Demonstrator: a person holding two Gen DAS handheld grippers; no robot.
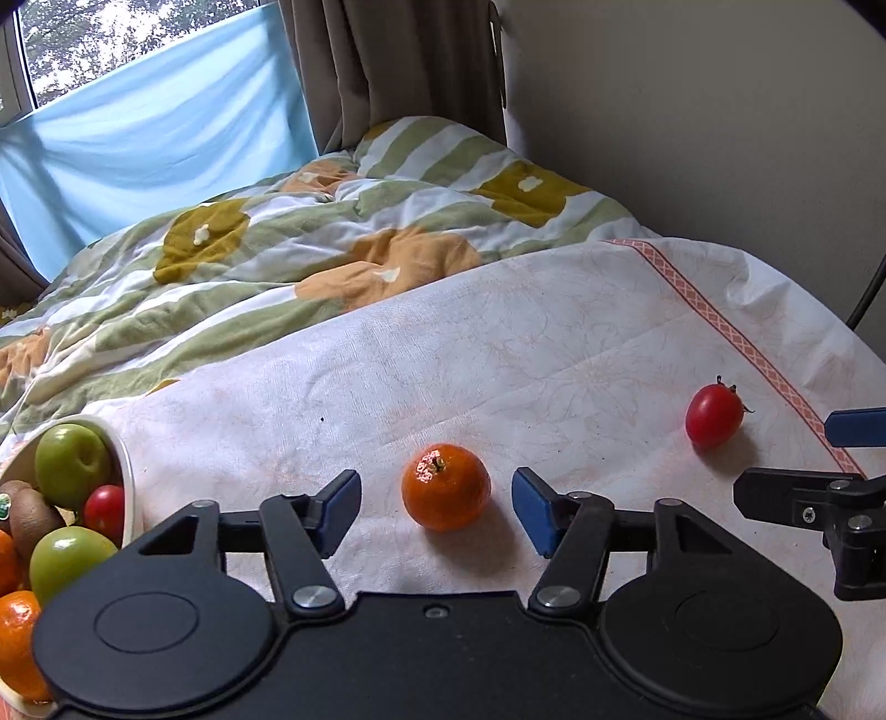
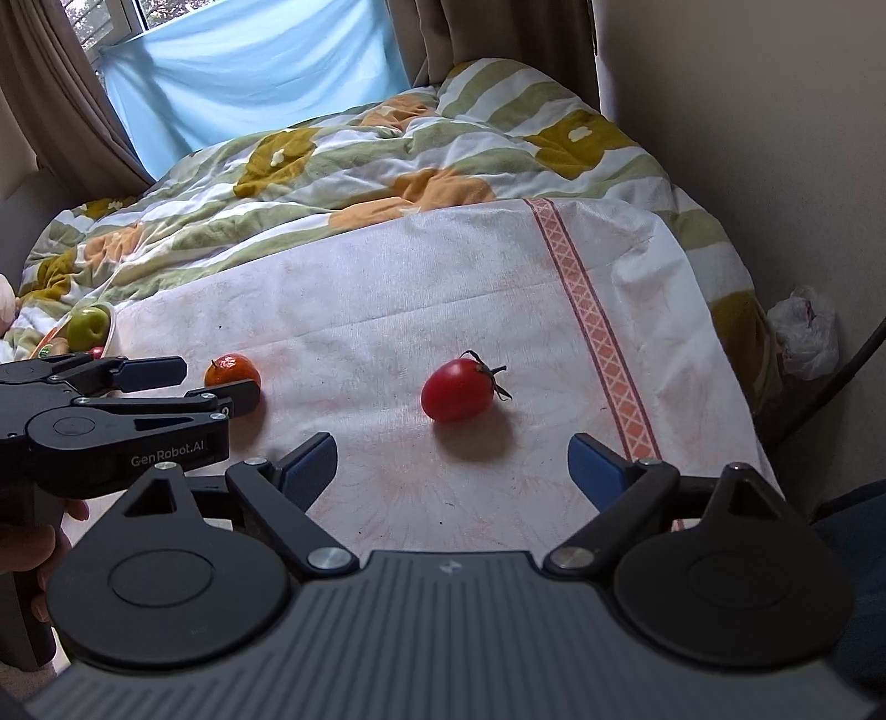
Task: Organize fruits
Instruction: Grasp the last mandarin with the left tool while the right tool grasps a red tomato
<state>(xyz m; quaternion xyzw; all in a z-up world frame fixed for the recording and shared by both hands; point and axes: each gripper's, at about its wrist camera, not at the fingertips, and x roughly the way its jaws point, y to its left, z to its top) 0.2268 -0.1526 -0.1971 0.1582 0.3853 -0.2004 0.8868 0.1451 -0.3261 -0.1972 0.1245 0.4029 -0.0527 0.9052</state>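
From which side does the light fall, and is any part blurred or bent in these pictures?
Left wrist view: the tangerine throws a soft shadow toward the camera, so light comes from the window. Right wrist view: the tomato does likewise; the wall edges bow. Both views are sharp.

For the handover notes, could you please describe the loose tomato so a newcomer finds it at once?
On the white cloth over the bed, look near its orange patterned stripe. The tomato lies there alone: small, red, oval, with a dark stem, unlike the round orange mandarin further left.
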